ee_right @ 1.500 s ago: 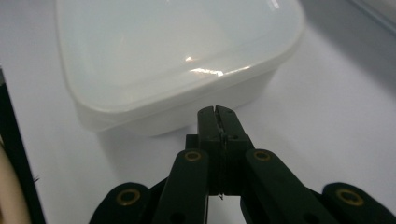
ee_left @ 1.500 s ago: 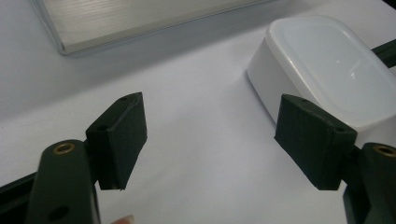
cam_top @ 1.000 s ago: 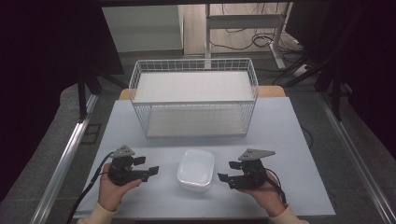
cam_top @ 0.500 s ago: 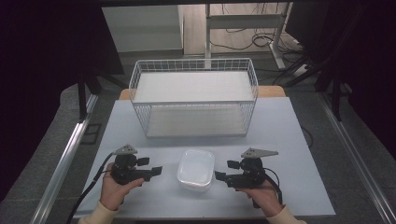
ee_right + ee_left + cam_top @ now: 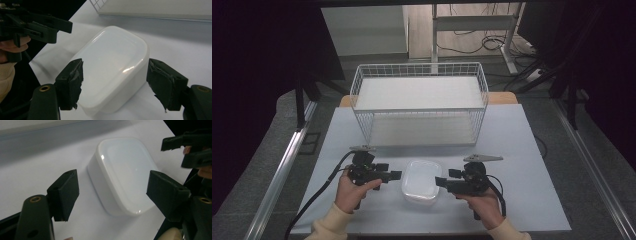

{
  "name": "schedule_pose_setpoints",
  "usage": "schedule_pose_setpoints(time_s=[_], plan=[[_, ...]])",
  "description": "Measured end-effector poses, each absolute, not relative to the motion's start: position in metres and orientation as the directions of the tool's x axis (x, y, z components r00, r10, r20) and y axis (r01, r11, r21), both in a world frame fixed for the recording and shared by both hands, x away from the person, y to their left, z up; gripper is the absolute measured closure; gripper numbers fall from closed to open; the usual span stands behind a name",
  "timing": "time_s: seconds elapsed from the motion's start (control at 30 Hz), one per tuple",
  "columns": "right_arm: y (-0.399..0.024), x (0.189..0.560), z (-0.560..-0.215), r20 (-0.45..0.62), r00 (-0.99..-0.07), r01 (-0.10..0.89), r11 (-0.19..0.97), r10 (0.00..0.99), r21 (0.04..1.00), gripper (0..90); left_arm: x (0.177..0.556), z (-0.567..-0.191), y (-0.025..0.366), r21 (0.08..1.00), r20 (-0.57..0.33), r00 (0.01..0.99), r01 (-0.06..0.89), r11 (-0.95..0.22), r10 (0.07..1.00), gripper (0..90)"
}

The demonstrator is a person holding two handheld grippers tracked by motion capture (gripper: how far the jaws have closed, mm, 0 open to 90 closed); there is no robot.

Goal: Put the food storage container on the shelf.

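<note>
A white lidded container [image 5: 421,180] sat on the pale worktop [image 5: 522,150], in front of a wire basket [image 5: 419,102]. The left hand-held gripper [image 5: 396,175] and right hand-held gripper [image 5: 440,182] faced it from either side (jaws spread wide on both, gripping nothing); the right's jaws had just been closing slightly.

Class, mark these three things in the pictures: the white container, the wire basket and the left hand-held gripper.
white container [image 5: 421,180], high view, middle of its flat top.
wire basket [image 5: 419,112], high view, front top rim wire.
left hand-held gripper [image 5: 395,175], high view, at the tips of its two black jaws.
</note>
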State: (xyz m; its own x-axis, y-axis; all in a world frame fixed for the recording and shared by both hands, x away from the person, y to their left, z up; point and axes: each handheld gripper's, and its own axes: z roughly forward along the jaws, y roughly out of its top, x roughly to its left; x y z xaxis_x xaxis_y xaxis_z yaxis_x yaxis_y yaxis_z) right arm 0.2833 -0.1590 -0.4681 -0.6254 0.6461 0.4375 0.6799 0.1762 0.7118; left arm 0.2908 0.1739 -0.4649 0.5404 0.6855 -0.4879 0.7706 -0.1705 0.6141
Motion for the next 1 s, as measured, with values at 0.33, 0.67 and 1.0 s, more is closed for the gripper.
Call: schedule_pose_setpoints(time_s=[0.33, 0.67, 1.0], plan=[[-0.149, 0.289, -0.485, 0.488, -0.571, 0.73, 0.137, 0.661, 0.669, 31.2, 0.308, -0.486, 0.162, 0.551, -0.554, 0.503, 0.819, -0.162, 0.663, 30.2], [-0.147, 0.29, -0.498, 0.543, -0.537, 0.775, 0.123, 0.646, 0.62, 37.2, 0.314, -0.503, 0.152, 0.503, -0.621, 0.48, 0.85, -0.153, 0.62, 36.5], [-0.153, 0.289, -0.501, 0.582, -0.483, 0.801, 0.063, 0.654, 0.595, 57.9, 0.31, -0.503, 0.152, 0.503, -0.629, 0.48, 0.851, -0.151, 0.611, 53.2]])
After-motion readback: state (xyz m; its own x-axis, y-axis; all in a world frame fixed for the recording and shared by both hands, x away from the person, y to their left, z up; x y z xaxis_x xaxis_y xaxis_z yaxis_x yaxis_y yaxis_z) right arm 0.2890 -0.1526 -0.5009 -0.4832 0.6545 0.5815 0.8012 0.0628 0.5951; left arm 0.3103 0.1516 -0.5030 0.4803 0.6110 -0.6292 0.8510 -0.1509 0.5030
